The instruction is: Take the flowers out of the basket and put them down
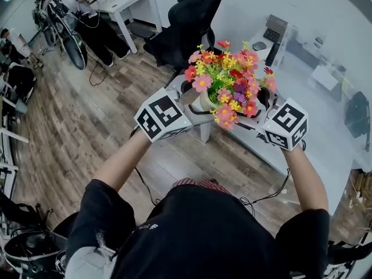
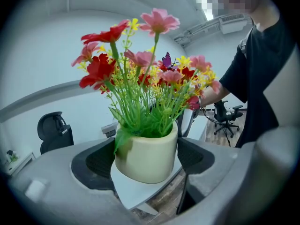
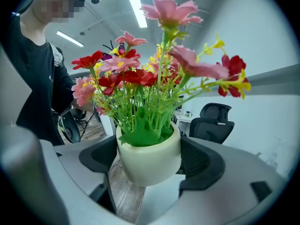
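Flower bunch (image 1: 229, 77): pink, red and yellow blooms on green stems, standing upright in a cream round pot (image 2: 149, 144). A small purple butterfly (image 2: 167, 60) sits among the blooms.

The pot sits squarely between both pairs of jaws. Your left gripper (image 2: 146, 159) pinches the pot wall, one dark pad against each side. Your right gripper (image 3: 150, 159) clamps the same pot from the opposite direction, its pads also pressed to both flanks. In the head view the two marker cubes flank the bunch left and right, with the blooms rising above the jaws.

Below the jaws is the corner of a white table (image 2: 133, 198); I cannot tell whether the pot touches it. Wood floor (image 1: 87, 127) lies under that. Beyond the jaws is a black office chair (image 1: 192, 16).
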